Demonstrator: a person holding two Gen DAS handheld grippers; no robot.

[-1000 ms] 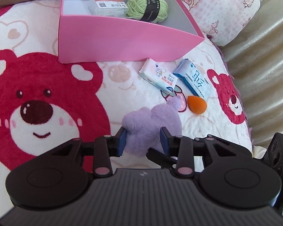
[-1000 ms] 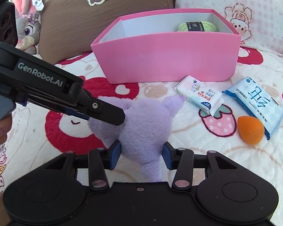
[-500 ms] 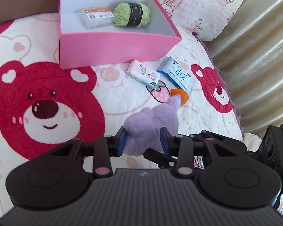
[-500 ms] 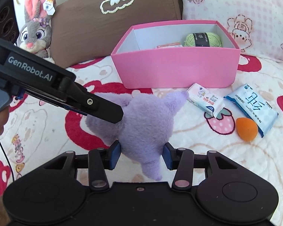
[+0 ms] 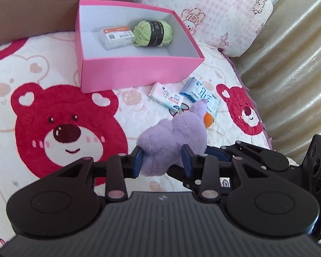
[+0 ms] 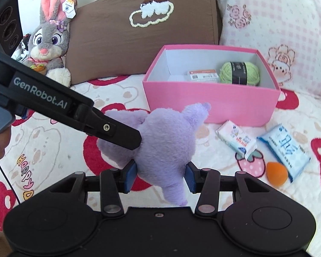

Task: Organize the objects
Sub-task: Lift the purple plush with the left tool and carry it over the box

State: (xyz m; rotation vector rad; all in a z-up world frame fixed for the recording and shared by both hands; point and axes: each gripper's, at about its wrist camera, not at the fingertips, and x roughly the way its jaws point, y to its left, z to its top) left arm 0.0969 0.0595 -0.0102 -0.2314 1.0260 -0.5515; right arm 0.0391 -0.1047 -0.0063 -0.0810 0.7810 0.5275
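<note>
Both grippers are matte black plastic with blue pads (image 6: 131,175) on the fingertips and little silver rivets on the linkages. The left gripper (image 6: 137,138) has "GenRobot.AI" in white down its side plus one screw near the tip. A thin black cable hangs below it.

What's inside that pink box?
Inside the pink box lie a green yarn ball and a small labelled packet. The near wall hides part of the floor.

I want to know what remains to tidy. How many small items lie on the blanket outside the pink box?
3, all in front of the pink box: a white packet, a blue packet beside it, and an orange sponge nearest the camera. Others may be hidden behind the purple plush toy.
</note>
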